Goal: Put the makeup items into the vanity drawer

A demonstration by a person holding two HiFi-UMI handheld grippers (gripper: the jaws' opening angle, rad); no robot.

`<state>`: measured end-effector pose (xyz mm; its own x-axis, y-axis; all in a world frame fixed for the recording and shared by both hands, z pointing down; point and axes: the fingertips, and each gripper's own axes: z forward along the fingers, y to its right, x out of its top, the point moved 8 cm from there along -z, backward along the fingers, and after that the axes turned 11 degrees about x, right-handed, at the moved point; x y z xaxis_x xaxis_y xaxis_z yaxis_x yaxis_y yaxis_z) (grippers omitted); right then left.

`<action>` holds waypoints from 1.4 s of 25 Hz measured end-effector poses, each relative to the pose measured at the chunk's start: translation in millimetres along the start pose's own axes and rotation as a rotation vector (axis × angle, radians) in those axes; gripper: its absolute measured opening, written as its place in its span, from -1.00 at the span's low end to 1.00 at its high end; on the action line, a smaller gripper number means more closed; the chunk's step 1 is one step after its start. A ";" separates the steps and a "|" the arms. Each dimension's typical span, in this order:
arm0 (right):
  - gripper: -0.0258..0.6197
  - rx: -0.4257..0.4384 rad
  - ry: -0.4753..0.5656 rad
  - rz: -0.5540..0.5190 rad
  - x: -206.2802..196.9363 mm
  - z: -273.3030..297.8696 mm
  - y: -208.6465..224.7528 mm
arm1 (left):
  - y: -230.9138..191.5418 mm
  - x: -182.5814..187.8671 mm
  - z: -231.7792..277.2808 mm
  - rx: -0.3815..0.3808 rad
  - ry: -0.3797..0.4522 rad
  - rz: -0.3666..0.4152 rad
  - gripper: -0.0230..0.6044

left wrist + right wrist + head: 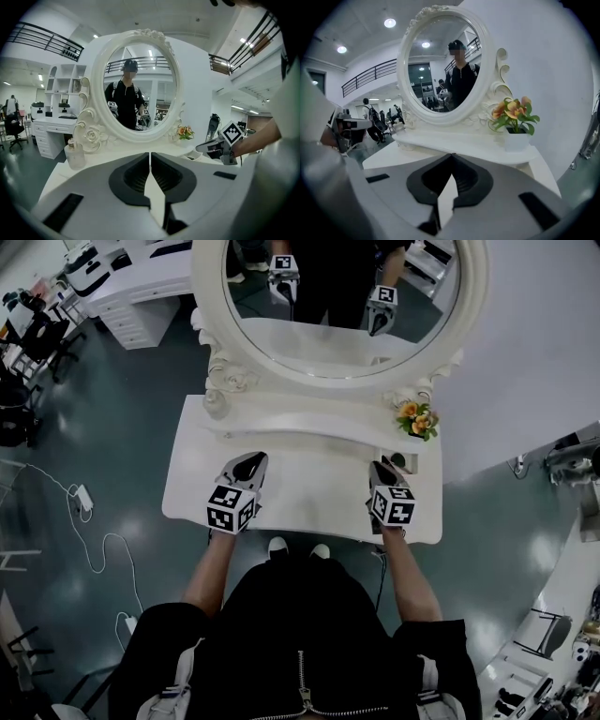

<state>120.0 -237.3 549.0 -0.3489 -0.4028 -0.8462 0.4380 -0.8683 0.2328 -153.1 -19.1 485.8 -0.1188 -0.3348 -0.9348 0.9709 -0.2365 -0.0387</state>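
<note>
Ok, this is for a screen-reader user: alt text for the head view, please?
From above: a person holds the left gripper and right gripper, both shut and empty, over a white vanity table. Behind stand an oval mirror and a small flower pot.

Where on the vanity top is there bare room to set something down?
Widest bare patch: tabletop middle, between left gripper and right gripper. The front left corner, outside the left gripper, is bare too. Crowded: back right, around the flower pot and small dish; the bottle takes the back left.
</note>
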 end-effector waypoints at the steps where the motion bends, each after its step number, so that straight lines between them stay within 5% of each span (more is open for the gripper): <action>1: -0.91 0.017 0.028 -0.005 5.5 0.0 -8.6 | -1.3 1.0 0.2 0.000 0.005 0.001 -0.84; 15: -0.91 0.071 0.284 -0.228 91.3 -34.5 -92.4 | -17.9 40.7 -18.2 -0.007 0.130 0.014 -0.84; 35: -0.91 0.063 0.259 -0.204 74.1 -24.7 -100.6 | -24.4 22.3 -15.4 -0.031 0.100 0.002 -0.84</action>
<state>70.5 -172.6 451.0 -0.1982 -0.1391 -0.9703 0.3264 -0.9428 0.0685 -176.2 -6.7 460.4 -0.0969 -0.2419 -0.9655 0.9772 -0.2071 -0.0462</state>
